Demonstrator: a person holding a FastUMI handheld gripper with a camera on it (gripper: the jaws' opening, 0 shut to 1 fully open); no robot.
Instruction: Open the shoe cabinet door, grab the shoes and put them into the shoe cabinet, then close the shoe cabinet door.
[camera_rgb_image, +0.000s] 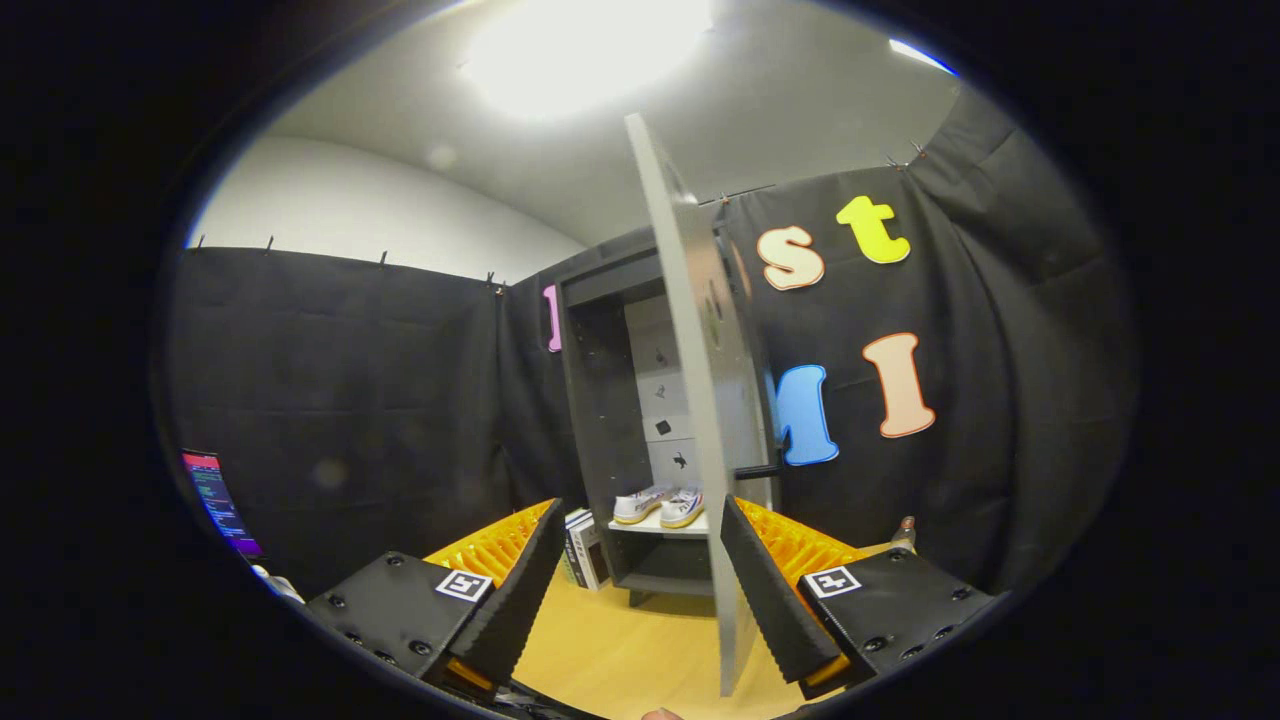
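2 shoes (660, 505), pale with darker trim along the soles, sit side by side on a white shelf (665, 525) low inside the shoe cabinet (610, 400), which is a tall dark carcass standing on the wooden floor (630, 650) against the black cloth wall (350, 400). Above the pair you can see a light back panel with a few small dark marks on it; what they are is too small to tell. The cabinet door (700, 400) is swung out toward you, a grey slab seen nearly edge-on, running from high above the cabinet down to floor level, and a dark handle juts from its far face. Your gripper (640, 600) is spread wide, gripping nothing; the door's edge stands between the 2 fingers, close against the right-hand one, though you cannot tell from here whether it touches. The shoes lie beyond the fingertips. A few upright books or boxes (582, 548) lean just beside the cabinet's foot, and a lit screen (220, 500) glows well off to the left.
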